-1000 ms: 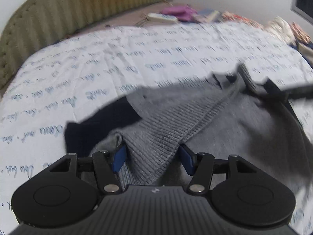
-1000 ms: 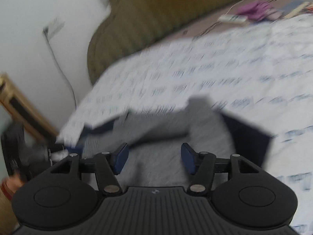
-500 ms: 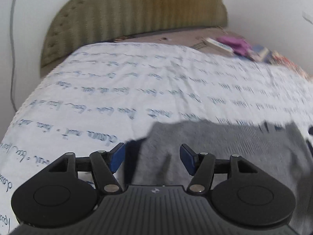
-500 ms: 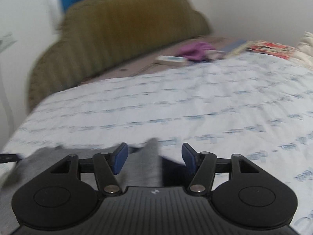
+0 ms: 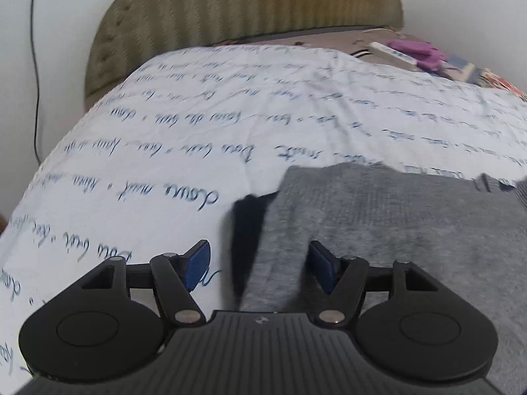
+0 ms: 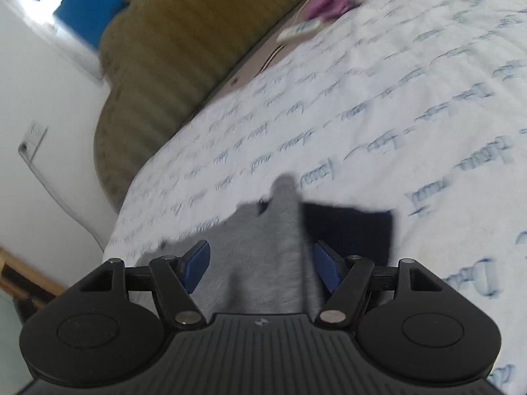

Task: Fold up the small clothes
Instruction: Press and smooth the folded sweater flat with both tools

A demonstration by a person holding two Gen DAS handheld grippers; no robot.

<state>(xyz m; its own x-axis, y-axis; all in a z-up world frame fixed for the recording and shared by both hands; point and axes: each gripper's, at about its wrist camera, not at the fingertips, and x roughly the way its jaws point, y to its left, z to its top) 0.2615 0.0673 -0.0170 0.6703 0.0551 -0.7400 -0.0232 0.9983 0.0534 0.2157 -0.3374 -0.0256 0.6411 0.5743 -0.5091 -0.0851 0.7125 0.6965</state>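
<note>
- Here the left claw (image 5: 260,265) stands apart, its jaws just having been opening; the grey sweater's edge lies in the gap, but neither blue pad (image 5: 196,265) presses on it.
- The right claw (image 6: 262,265) is likewise apart, its jaws also having just widened; grey knit runs between the pads (image 6: 196,265), which do not clamp it.
- One sweater (image 5: 395,230) lies flat on the bed (image 5: 197,131), spread from the left claw's gap out to that claw's right and beyond it.
- A dark strip (image 5: 247,230), shadow or a dark piece of cloth, I cannot tell which, sits along the sweater's left edge, between the left claw's pads.
- In the right wrist view the sweater (image 6: 263,237) fills the gap and reaches left of the claw; a dark patch (image 6: 349,230) lies just right of it.
- Beyond the sweater the bed's one white cover with blue script runs to one olive headboard (image 5: 247,6).
- Far past the sweater, by the headboard's right end, lie one purple cloth (image 5: 418,52) and one white strip-like thing (image 5: 392,54).
- Two claws, four blue pads.
</note>
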